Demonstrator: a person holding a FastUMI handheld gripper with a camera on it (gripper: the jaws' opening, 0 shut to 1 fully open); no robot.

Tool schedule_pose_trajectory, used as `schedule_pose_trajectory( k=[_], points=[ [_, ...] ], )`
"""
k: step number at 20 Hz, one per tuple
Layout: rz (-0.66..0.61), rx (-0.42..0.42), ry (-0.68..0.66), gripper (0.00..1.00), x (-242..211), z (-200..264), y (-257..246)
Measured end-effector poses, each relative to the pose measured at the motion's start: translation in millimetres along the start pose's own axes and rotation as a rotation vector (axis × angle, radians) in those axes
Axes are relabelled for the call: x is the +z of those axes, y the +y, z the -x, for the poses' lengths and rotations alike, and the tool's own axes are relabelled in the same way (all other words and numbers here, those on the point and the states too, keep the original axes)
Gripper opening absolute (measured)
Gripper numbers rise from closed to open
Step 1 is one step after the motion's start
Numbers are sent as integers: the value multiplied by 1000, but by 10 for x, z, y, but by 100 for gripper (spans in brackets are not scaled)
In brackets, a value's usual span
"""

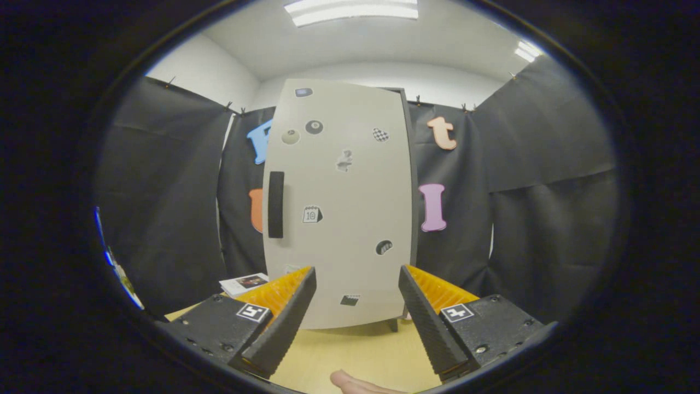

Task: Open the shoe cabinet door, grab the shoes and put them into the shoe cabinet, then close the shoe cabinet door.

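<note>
facing the shut cabinet door [339, 202] across the tabletop [350, 350], the tongs [356, 273] gape empty; fits before opening or after closing, handle [276, 204] beyond.

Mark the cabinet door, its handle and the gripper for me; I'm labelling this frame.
cabinet door [350, 219]: gripper view, bare middle of the panel.
handle [276, 204]: gripper view, middle of the dark bar.
gripper [356, 279]: gripper view, midway between open fingertips.
</note>
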State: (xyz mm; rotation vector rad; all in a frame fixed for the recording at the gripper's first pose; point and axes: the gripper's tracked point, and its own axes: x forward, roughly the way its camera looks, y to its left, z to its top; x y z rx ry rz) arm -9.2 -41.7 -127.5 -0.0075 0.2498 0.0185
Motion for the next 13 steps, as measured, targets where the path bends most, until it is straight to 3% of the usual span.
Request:
schedule_pose_trajectory(
  k=[4,13],
  points=[
    [25,-30,-20,99,-16,70,-18],
    [40,-5,-31,99,-92,89,53]
  ],
)
